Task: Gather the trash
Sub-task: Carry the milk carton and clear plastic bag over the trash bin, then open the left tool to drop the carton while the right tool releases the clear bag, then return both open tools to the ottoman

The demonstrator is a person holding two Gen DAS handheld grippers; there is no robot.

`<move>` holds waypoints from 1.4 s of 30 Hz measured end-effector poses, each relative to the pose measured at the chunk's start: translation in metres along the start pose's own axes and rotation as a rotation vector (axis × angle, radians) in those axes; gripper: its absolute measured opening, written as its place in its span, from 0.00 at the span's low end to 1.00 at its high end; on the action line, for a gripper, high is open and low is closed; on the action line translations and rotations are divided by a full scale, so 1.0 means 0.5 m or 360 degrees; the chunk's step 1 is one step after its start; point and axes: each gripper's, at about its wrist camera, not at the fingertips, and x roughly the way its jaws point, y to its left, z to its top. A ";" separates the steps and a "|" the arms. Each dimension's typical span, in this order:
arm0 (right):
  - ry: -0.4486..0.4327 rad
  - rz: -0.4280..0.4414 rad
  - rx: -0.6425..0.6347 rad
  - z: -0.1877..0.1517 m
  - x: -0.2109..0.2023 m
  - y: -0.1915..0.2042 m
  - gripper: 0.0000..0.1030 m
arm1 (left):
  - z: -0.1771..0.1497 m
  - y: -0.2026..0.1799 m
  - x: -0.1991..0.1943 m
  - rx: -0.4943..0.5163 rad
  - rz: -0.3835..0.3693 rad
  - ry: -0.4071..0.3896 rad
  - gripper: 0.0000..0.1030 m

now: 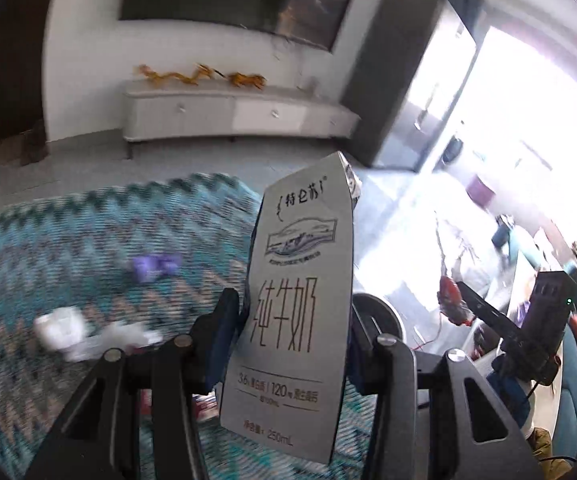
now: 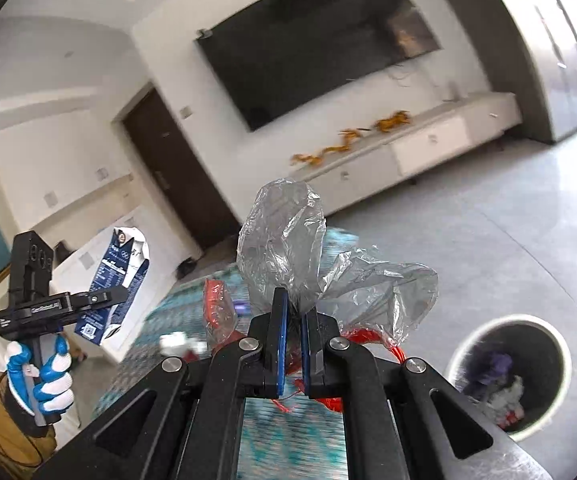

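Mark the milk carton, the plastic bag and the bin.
milk carton (image 1: 288, 312): left wrist view, middle of its printed front face.
plastic bag (image 2: 284, 240): right wrist view, crumpled clear part above the pads.
bin (image 2: 560, 344): right wrist view, right rim.

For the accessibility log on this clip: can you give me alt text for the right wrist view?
The right tongs are shut on a crumpled clear plastic bag with red bits. At lower right an open bin on the floor holds trash; at left a gloved hand holds the other tongs with a milk carton.
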 end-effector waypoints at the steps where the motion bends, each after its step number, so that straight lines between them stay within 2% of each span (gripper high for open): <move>1: 0.0000 -0.0028 0.0019 0.002 -0.001 -0.017 0.06 | 0.004 -0.022 0.031 0.0019 -0.0023 0.0030 0.44; 5: 0.0014 -0.0166 0.0130 -0.010 -0.007 -0.120 0.06 | 0.020 -0.118 0.152 0.0082 -0.0115 0.0151 0.44; 12: 0.0081 -0.0362 0.0305 -0.037 0.020 -0.277 0.08 | 0.012 -0.240 0.338 0.0110 -0.0269 0.0348 0.44; 17: 0.0168 -0.0456 0.0356 -0.059 0.057 -0.354 0.09 | -0.004 -0.314 0.454 0.0155 -0.0304 0.0478 0.44; 23: 0.0254 -0.0532 0.0426 -0.080 0.103 -0.434 0.09 | -0.017 -0.367 0.544 0.0168 -0.0302 0.0564 0.44; 27: 0.0301 -0.0566 0.0461 -0.097 0.124 -0.474 0.10 | -0.025 -0.377 0.586 0.0118 -0.0344 0.0608 0.45; 29: 0.0329 -0.0591 0.0470 -0.104 0.134 -0.486 0.21 | -0.029 -0.371 0.591 0.0084 -0.0367 0.0624 0.45; 30: 0.0343 -0.0602 0.0475 -0.106 0.139 -0.490 0.34 | -0.030 -0.372 0.594 0.0079 -0.0374 0.0628 0.45; 31: 0.0353 -0.0612 0.0477 -0.105 0.149 -0.495 0.40 | -0.031 -0.372 0.593 0.0088 -0.0368 0.0627 0.45; 37: 0.0362 -0.0632 0.0525 -0.128 0.146 -0.502 0.41 | -0.034 -0.357 0.557 0.0116 -0.0303 0.0572 0.46; 42: 0.0317 -0.0594 0.0507 -0.120 0.119 -0.456 0.41 | -0.029 -0.336 0.498 0.0114 -0.0257 0.0471 0.47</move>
